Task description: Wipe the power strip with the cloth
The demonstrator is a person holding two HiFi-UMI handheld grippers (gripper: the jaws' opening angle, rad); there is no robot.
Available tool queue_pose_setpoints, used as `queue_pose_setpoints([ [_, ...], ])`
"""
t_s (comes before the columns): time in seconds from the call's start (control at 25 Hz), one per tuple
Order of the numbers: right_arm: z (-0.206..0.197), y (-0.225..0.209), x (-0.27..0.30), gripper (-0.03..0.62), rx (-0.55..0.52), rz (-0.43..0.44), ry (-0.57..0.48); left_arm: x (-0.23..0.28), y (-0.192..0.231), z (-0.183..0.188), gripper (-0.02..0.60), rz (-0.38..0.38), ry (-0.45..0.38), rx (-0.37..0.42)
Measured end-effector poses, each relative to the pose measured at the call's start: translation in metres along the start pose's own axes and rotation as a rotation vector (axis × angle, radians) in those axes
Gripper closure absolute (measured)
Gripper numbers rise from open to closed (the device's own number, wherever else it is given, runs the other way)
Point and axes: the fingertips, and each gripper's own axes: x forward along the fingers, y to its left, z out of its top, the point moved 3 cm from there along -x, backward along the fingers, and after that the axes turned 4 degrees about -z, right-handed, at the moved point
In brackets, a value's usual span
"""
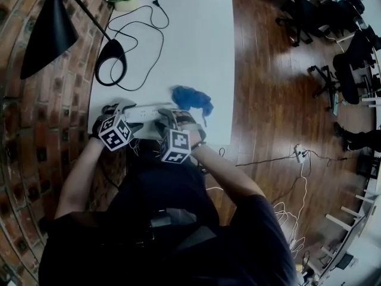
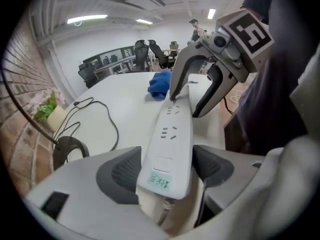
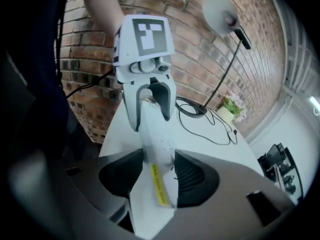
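The head view looks steeply down from above the person onto the white rectangular bench (image 1: 196,34), far enough off to take in its whole top and the brown wooden floor (image 1: 268,100) beside it. The left gripper view sits low and close behind the left tongs (image 2: 165,171), facing along the long white plastic power strip (image 2: 172,129) towards the right tongs (image 2: 185,105) and the office beyond. The right gripper view faces the opposite way (almost head-on to its twin), towards the red brick wall (image 3: 200,39). All three share the strip, and the coiled black cable (image 1: 143,34) shows in each too.
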Motion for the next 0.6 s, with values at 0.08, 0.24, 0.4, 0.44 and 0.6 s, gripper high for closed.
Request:
queue_pose_setpoints([
  [0.08, 0.002, -0.002, 0.003, 0.394, 0.022, -0.007, 0.009, -0.015, 0.003, 0.006, 0.242, 0.029, -0.056, -0.069],
  [0.24, 0.004, 0.007, -0.003, 0.428, -0.108, -0.045, 0.002, -0.049, 0.0, 0.015, 0.242, 0.03, -0.198, -0.258],
  [0.4, 0.001, 0.012, -0.004, 0.439, -0.133, -0.077, -0.025, -0.041, -0.009, 0.013, 0.303, 0.034, -0.184, -0.275],
  [0.44, 0.001, 0.012, -0.003, 0.439, -0.125, -0.078, -0.025, -0.036, -0.011, 0.012, 0.349, 0.046, -0.167, -0.269],
  [0.6, 0.004, 0.011, 0.0, 0.433, -0.062, -0.103, -0.071, -0.028, -0.009, 0.007, 0.477, 0.105, -0.173, -0.354],
])
